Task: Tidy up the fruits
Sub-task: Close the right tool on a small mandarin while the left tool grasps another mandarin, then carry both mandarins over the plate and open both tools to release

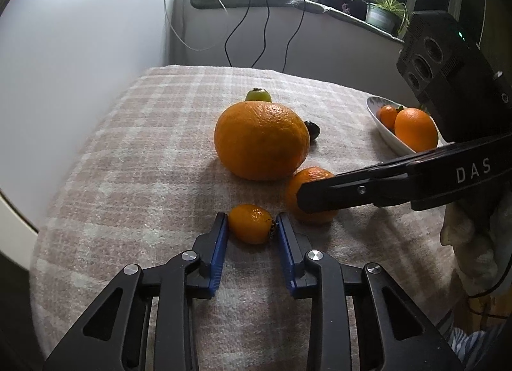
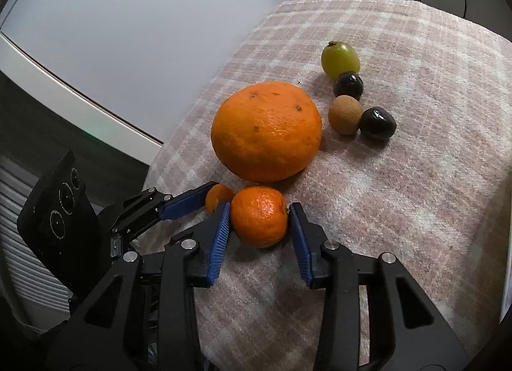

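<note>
My left gripper [image 1: 252,222] is shut on a small orange kumquat [image 1: 251,224] that rests on the checked cloth [image 1: 144,179]. My right gripper [image 2: 258,217] is shut on a mandarin [image 2: 259,216], also on the cloth; in the left wrist view the mandarin [image 1: 312,179] is partly hidden by my right gripper's finger. A large orange [image 1: 260,139] [image 2: 267,131] sits just behind both. A green grape [image 2: 340,60], two dark fruits [image 2: 348,85] [image 2: 378,123] and a tan round fruit [image 2: 345,114] lie beyond it.
A white bowl [image 1: 380,128] at the far right holds an orange [image 1: 416,129] and a smaller orange fruit [image 1: 388,116]. The cloth's edge drops off at the left. Cables hang on the back wall [image 1: 265,35]; a potted plant [image 1: 384,9] stands on the sill.
</note>
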{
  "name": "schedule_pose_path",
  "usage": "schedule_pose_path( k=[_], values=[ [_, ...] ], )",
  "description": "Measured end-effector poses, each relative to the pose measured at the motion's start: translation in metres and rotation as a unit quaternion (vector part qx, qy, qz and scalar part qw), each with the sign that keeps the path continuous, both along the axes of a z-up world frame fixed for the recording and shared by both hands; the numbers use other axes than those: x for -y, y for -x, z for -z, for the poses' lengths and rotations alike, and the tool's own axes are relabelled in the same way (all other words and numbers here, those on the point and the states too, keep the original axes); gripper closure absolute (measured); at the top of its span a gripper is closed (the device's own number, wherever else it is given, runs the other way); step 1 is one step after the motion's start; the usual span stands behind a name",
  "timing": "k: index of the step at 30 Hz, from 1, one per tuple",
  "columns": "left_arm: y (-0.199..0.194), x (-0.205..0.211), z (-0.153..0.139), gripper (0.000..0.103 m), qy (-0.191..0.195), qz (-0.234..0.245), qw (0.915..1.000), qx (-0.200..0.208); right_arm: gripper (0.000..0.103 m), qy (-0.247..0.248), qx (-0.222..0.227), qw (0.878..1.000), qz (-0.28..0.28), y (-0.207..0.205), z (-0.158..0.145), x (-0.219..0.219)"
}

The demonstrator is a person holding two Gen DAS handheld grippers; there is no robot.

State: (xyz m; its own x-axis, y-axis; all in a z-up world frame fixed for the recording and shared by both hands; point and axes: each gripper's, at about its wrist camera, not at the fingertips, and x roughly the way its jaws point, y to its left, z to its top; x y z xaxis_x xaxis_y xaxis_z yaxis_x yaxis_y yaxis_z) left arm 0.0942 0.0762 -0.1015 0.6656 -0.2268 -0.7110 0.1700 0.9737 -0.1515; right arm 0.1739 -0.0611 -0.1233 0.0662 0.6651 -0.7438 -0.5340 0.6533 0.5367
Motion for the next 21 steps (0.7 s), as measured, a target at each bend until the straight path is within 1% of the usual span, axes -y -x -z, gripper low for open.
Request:
schedule_pose_path(
  k=[4,9,14,21],
  values=[
    [0.004,0.0,-0.003,0.075,0.004,-0.002,1.0,0.001,0.064,-0.007,0.005,1.0,0.008,0.003,-0.007,0.016],
    [0.01,0.003,-0.013,0.075,0.013,0.0,0.9999,0.011,0.064,-0.015,0.018,1.0,0.017,0.008,-0.018,0.038],
    [0.013,0.015,-0.029,0.075,0.021,0.015,0.9993,0.028,0.064,-0.028,0.031,0.999,0.035,0.011,-0.032,0.068],
    [0.001,0.042,-0.047,0.075,0.037,0.043,0.9973,0.048,0.064,-0.036,0.061,0.995,0.067,0.012,-0.054,0.113]
  ],
)
